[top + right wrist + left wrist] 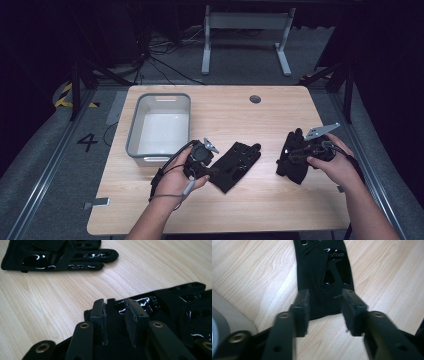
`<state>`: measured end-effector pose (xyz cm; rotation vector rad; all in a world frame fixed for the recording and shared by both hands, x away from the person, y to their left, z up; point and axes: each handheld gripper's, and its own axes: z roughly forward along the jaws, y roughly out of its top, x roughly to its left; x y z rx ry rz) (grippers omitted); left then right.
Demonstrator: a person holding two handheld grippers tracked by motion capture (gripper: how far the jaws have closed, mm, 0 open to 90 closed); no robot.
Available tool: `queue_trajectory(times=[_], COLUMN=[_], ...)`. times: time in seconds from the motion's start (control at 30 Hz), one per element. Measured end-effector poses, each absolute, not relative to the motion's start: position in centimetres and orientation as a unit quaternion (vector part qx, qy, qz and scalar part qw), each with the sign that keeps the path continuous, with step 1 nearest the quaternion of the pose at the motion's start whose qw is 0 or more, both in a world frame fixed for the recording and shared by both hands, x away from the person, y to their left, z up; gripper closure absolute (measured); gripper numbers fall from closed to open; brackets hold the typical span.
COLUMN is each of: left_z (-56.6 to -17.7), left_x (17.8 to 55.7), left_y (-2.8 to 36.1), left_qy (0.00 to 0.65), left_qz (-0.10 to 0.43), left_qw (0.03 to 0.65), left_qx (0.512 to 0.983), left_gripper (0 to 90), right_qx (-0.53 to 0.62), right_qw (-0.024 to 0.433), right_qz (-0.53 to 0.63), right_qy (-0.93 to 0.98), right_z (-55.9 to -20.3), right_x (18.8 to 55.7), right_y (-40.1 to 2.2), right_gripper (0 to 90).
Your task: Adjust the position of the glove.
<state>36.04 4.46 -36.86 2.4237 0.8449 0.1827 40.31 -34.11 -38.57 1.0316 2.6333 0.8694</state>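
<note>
- High view showed a grey bin (159,125) near the bench's far-left corner; nothing lay inside its pale interior.
- Just right of the bin's near end, the left gripper (212,169) pointed rightward at the left glove (235,166), which lay flat on the bench (220,210) a little left of centre.
- That glove's long axis ran on a diagonal, cuff toward the near edge and the gripper, fingers toward the far-right corner.
- In the left gripper view the jaws of the left gripper (325,312) stood apart, straddling the cuff end of the left glove (323,272). The pads flanked the fabric with some gap showing, so I read it as not yet clamped.
- The left hand (176,179) was plainly the nearer one for this glove; the likely closing move runs across the cuff, square to the glove's length.
- Toward the bench's right edge, the right glove (294,159) lay bunched and less flat, its fingers pointing to the far edge.
- The right gripper (299,150) came at it from the right, held by the right hand (334,162).
- In the right gripper view the right gripper (116,320) had its jaws parted over the right glove (170,307); whether the pads pinched fabric could not be told.
- Both gloves sat outside the bin, the left one nearer to it.
</note>
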Motion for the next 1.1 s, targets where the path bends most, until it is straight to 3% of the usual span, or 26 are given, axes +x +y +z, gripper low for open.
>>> queue_trajectory(times=[0.13, 0.37, 0.5, 1.1], left_z=[-36.5, -36.6, -36.0, -36.7], left_x=[36.1, 36.4, 36.4, 36.3], left_y=[4.8, 5.2, 5.4, 4.6], left_qy=[0.335, 0.339, 0.323, 0.32], left_qz=[0.053, 0.029, -0.015, -0.002], left_qw=[0.272, 0.272, 0.29, 0.256], left_qx=[0.901, 0.9, 0.901, 0.912], left_gripper=[69.6, 68.8, 74.7, 75.8], right_qx=[0.339, 0.339, 0.333, 0.318], right_qw=[0.091, 0.084, 0.078, 0.052], right_qz=[0.293, 0.302, 0.307, 0.291], right_qy=[0.889, 0.887, 0.888, 0.901], right_z=[-38.4, -38.3, -38.1, -38.2], right_x=[40.4, 40.4, 40.3, 43.4], right_y=[-33.8, -33.1, -32.1, -28.0], right_gripper=[70.3, 72.0, 71.8, 71.5])
